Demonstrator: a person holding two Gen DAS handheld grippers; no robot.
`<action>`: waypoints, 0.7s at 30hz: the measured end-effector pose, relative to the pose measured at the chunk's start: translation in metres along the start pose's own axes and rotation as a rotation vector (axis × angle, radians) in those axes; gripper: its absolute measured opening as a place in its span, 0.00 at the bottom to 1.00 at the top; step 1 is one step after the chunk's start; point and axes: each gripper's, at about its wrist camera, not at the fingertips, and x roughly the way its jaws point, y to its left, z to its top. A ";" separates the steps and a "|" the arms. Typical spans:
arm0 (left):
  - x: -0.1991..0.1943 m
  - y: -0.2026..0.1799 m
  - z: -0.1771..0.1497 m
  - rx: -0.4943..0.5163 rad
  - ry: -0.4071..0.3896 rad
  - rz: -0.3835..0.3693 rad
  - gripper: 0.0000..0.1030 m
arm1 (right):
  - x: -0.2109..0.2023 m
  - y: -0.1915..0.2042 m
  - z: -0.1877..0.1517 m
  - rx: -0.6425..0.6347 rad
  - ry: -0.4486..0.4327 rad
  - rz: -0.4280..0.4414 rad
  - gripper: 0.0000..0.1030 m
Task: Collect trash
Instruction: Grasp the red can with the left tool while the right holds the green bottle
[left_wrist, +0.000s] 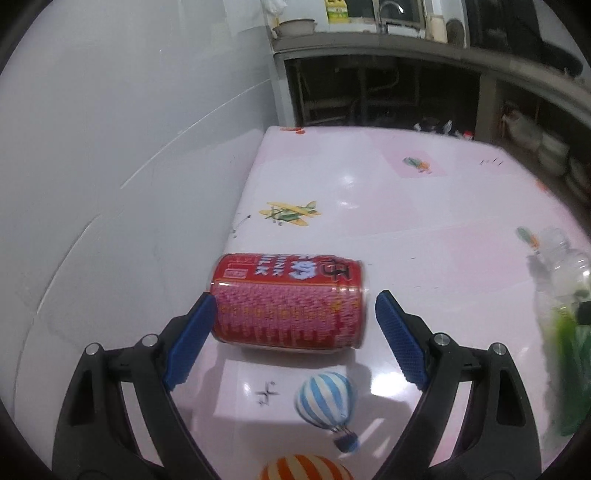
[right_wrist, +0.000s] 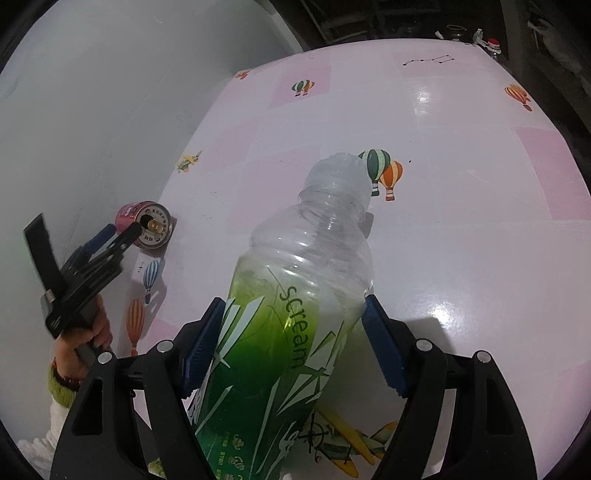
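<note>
Trash pickup, both hands busy. We're holding the left gripper (left_wrist: 295, 325) spread wide around a red cylindrical drink can (left_wrist: 288, 301) with white lettering, which is lying on its side near the left edge of the counter (left_wrist: 424, 240), a glossy pink top printed with hot-air balloons and little planes. The can is sitting across the gap between the blue ribbed pads (left_wrist: 194, 341); the left pad looks like it's just touching the can's end, while the right one is standing clear of it, so nothing is clamped there. A white wall is running along just past that edge.

Over on the right wrist view, we're gripping a clear plastic bottle (right_wrist: 291, 314) with a green printed label and no cap in the right gripper (right_wrist: 293, 347). Both blue pads are pressing on the labelled body, and the bottle is tilting forward, its open neck pointing away over the counter. From there we're also seeing the can (right_wrist: 146, 229) end-on at far left, with the left gripper (right_wrist: 122, 230) at it and a hand (right_wrist: 86, 338) in a green-cuffed sleeve on its handle.
</note>
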 end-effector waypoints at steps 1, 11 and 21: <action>0.003 0.000 0.001 0.009 0.007 0.006 0.81 | 0.000 -0.001 -0.001 -0.002 0.000 0.004 0.71; 0.025 -0.002 0.005 -0.008 0.097 -0.037 0.76 | 0.003 -0.005 -0.004 -0.001 0.002 0.048 0.72; 0.036 0.004 0.018 -0.088 0.074 -0.078 0.81 | 0.007 -0.002 -0.003 0.003 0.004 0.050 0.72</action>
